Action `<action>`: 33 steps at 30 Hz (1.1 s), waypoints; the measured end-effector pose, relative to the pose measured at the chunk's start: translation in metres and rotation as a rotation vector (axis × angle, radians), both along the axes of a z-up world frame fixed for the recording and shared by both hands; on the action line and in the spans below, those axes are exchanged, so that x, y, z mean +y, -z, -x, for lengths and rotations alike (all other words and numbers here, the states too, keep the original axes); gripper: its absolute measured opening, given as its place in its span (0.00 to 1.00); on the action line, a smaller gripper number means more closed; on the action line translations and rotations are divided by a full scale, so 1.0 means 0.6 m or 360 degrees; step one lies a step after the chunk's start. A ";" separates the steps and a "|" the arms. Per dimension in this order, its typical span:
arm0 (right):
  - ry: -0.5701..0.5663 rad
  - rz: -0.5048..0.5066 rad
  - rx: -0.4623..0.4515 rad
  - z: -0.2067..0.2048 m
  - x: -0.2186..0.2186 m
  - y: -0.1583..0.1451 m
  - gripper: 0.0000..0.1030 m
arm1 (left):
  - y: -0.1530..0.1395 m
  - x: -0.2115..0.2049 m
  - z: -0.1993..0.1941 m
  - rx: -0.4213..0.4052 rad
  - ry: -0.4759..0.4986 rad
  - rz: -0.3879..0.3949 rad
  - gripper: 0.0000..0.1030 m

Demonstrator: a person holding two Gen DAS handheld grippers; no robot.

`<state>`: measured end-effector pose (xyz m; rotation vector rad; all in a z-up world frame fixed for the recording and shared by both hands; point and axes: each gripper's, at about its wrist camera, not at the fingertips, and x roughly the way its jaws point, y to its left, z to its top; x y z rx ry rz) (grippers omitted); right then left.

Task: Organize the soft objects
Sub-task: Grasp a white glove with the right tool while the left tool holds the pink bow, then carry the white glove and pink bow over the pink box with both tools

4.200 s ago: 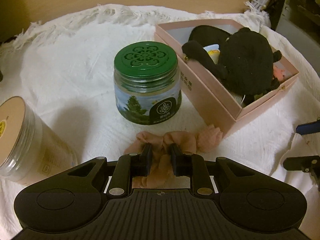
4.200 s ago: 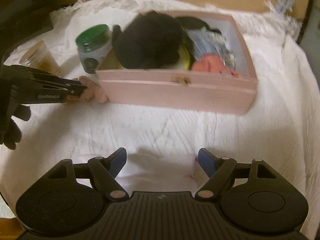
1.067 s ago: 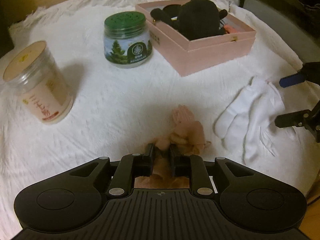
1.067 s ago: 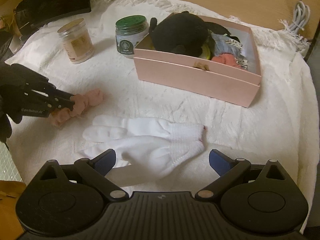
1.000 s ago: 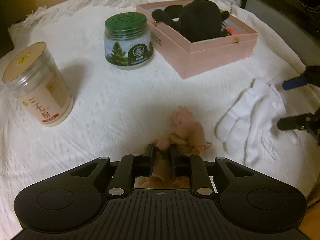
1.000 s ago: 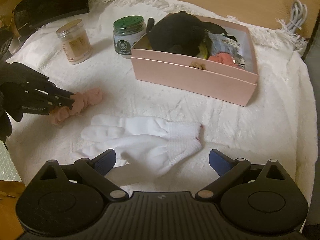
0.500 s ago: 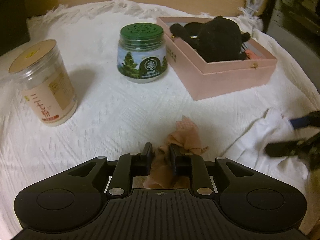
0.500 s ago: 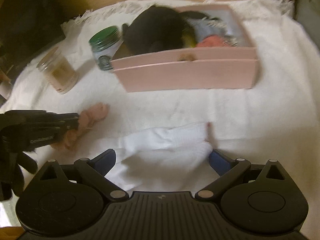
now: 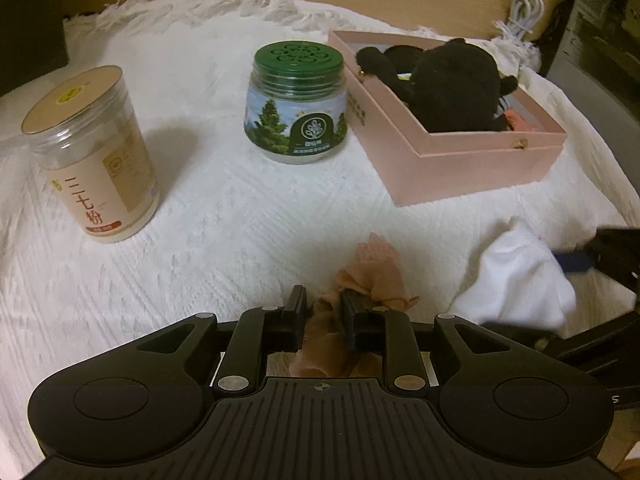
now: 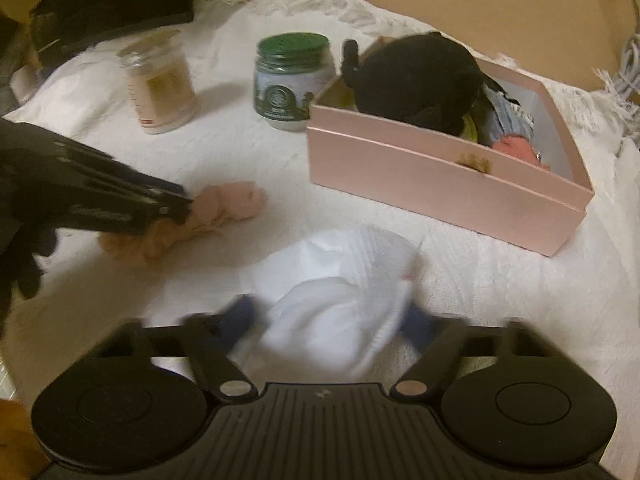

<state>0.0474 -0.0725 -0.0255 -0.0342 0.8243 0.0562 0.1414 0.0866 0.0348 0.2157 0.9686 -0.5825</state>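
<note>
My left gripper [image 9: 322,307] is shut on a pink-beige stocking [image 9: 374,270] that trails onto the white cloth; both also show in the right wrist view [image 10: 224,208]. My right gripper [image 10: 332,320] is blurred by motion, its blue-tipped fingers on either side of bunched white gloves [image 10: 344,280], which also show in the left wrist view [image 9: 520,276]. The fingers look partly closed around the gloves. A pink box [image 9: 472,160] holds a black plush toy [image 9: 456,84] and other soft items.
A green-lidded jar [image 9: 298,102] stands left of the box. A clear jar with a tan lid [image 9: 90,156] stands further left. A fringed white cloth [image 9: 224,216] covers the table. White cables [image 9: 524,8] lie at the back right.
My right gripper has come down over the white gloves and its fingers have narrowed around them, bunching them up. My left gripper keeps hold of the stocking and has shifted slightly.
</note>
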 end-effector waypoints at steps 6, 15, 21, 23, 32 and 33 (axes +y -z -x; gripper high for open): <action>-0.0048 0.0029 0.0004 0.019 0.010 -0.021 0.19 | -0.002 -0.014 0.008 -0.0032 -0.0014 -0.0056 0.22; 0.0033 -0.0141 0.0005 0.043 -0.053 -0.060 0.16 | -0.004 0.001 0.050 0.0015 0.0040 0.0060 0.10; 0.0080 -0.0214 -0.0040 0.066 -0.094 -0.097 0.15 | -0.034 0.003 0.089 0.0028 0.0110 0.0148 0.08; 0.0086 -0.0229 -0.0091 0.076 -0.103 -0.119 0.15 | -0.051 -0.002 0.097 -0.0006 0.0134 0.0174 0.08; 0.0069 -0.0166 -0.0376 0.095 -0.116 -0.226 0.15 | -0.154 -0.036 0.107 -0.0305 0.0244 0.0293 0.08; 0.0071 -0.0170 -0.0396 0.094 -0.118 -0.235 0.15 | -0.160 -0.041 0.105 -0.0315 0.0253 0.0309 0.08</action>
